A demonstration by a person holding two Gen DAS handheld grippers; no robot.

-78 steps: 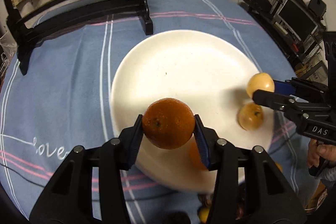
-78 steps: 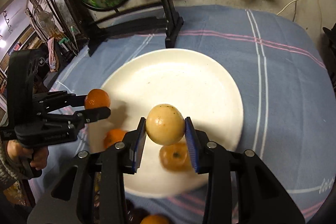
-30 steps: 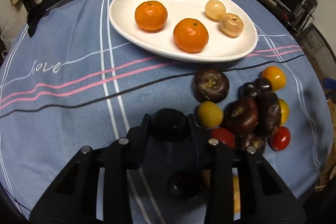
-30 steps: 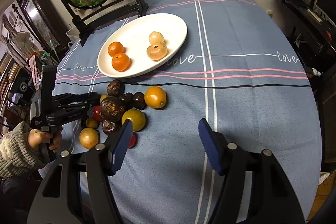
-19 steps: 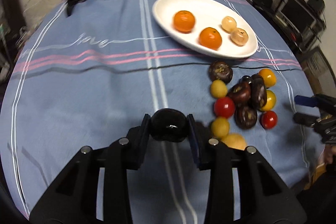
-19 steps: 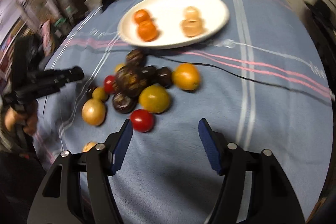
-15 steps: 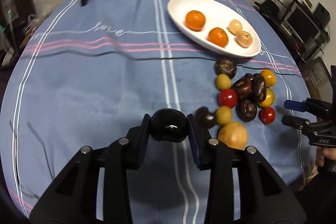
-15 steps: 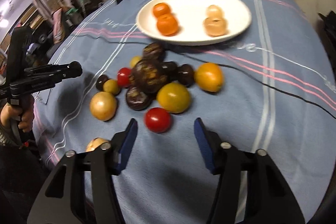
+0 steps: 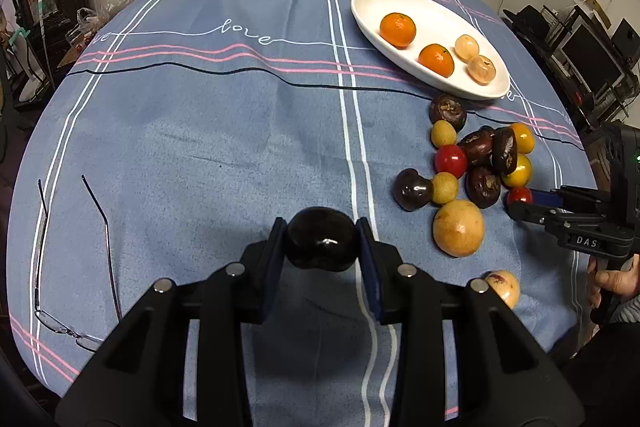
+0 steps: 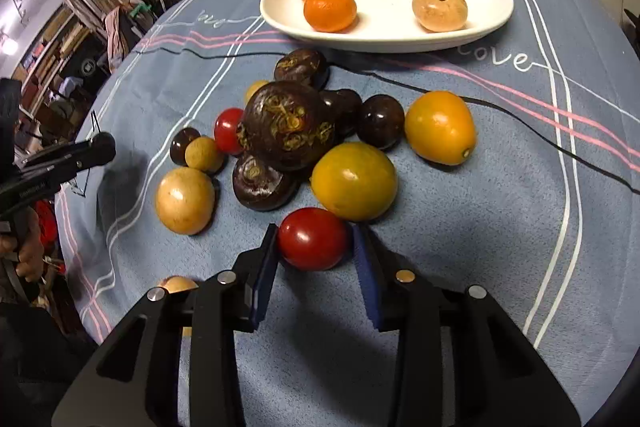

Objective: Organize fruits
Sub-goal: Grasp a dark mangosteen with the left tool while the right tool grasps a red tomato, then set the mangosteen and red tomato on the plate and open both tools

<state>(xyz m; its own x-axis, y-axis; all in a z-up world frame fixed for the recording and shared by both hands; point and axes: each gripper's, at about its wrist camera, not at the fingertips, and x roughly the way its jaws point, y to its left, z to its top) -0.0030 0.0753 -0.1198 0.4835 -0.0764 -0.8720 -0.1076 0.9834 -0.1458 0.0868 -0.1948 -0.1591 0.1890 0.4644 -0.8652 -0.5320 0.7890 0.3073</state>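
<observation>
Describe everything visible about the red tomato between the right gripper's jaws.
The red tomato is small, round and glossy, with smooth unbroken skin and bright highlights. It sits at the near edge of the fruit pile on the blue tablecloth, just in front of a larger yellow fruit, which it seems to touch. The right gripper has just been closing its jaws, and their blue pads now meet it on both sides.
</observation>
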